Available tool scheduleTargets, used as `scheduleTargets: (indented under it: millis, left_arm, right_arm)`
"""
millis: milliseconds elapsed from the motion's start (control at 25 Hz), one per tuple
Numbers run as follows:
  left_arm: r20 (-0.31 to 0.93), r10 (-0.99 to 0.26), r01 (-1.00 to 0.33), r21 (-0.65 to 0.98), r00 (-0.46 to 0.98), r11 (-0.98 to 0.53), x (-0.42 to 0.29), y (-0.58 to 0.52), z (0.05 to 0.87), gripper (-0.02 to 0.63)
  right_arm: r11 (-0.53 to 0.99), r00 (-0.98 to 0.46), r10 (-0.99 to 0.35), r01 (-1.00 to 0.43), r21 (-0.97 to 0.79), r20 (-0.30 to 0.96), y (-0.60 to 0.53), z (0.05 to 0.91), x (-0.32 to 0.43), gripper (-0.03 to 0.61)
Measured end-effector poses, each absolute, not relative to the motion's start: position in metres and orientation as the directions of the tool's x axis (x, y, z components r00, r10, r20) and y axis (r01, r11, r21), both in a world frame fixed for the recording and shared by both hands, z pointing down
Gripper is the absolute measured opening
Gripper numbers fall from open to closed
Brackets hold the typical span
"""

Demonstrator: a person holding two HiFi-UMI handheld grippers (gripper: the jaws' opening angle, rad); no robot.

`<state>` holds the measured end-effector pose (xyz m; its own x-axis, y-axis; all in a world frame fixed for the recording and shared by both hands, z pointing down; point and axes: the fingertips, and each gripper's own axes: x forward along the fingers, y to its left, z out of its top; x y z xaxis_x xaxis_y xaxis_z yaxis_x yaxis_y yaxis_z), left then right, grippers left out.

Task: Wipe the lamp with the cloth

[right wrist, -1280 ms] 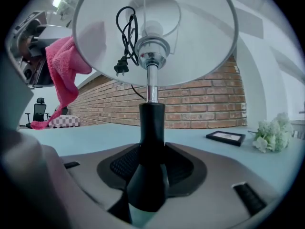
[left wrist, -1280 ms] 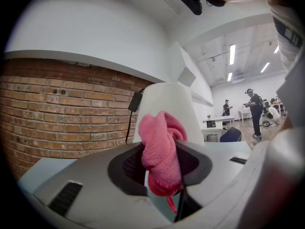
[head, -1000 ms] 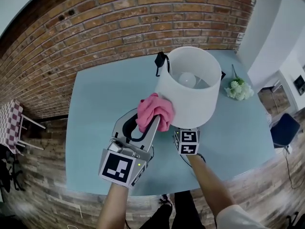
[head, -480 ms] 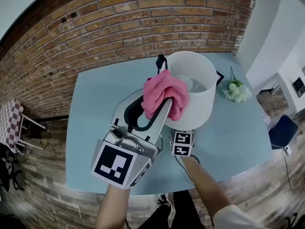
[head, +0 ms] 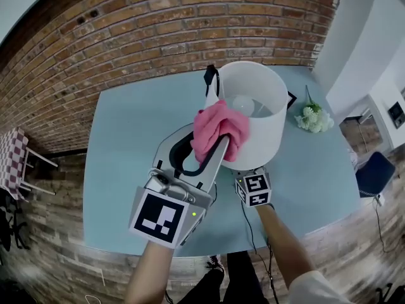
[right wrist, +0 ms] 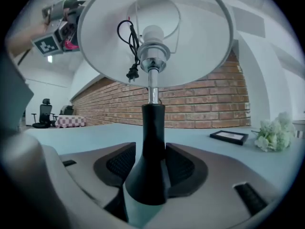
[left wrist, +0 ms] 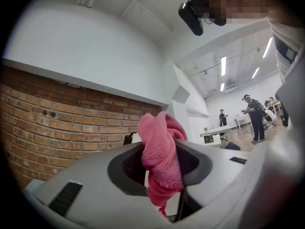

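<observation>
Red brick wall [head: 145,37] backs a pale blue table [head: 126,144], and the lamp [head: 253,116] stands on the table's far half, its white drum shade [head: 269,132] open at the top with the bulb [head: 243,103] showing inside. A small black picture frame [head: 291,99] and a bunch of white flowers [head: 314,118] lie just beyond the shade to the right. The left gripper [head: 216,145] has its jaws closed on a pink cloth [head: 218,128], which bunches out above the jaw tips. From the head view the cloth sits against the near left side of the shade, up by the rim. In the left gripper view the same cloth [left wrist: 159,166] is pinched between the two pads, with brick wall and a white room with people standing behind it. The right gripper [right wrist: 152,175] is low under the shade. Its jaws have just been opening, and the lamp's black tapered stem [right wrist: 153,128] stands between the pads, closely flanked with a thin gap at the left pad. Above it a chrome tube runs up to the socket, and a black cord with its plug [right wrist: 131,46] hangs inside the shade. What print shows is black-and-white square patterns on the two marker cubes, one on the left gripper [head: 158,217] and one on the right [head: 255,190]. A checked cloth covers a small table [head: 12,163] down at the left edge.
</observation>
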<state>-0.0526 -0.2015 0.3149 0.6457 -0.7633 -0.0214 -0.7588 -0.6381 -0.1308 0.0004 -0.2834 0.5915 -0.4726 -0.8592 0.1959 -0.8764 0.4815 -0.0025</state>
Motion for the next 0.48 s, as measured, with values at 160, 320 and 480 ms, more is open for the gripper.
scheduleTargets:
  millis: [160,320,480]
  left_arm:
    - [-0.011,-0.763,-0.76,-0.098,0.646,-0.642,-0.054,-0.2,0.328,0.16]
    - [0.005,-0.759,-0.757,-0.075,0.651,-0.65,-0.054,-0.196,0.343,0.161]
    - [0.024,-0.758,-0.757,-0.048,0.652,-0.652,-0.055,-0.193,0.358,0.161]
  right_arm:
    - [0.607,-0.593,-0.78,-0.795,0.01,0.2,-0.279,0.592,0.006,0.216]
    - [0.692,-0.669,-0.714,-0.72,0.06,0.206,-0.279,0.591,0.009,0.222]
    - [0.768,-0.731,-0.637,-0.631,0.111,0.245,-0.279,0.593,0.0,0.224]
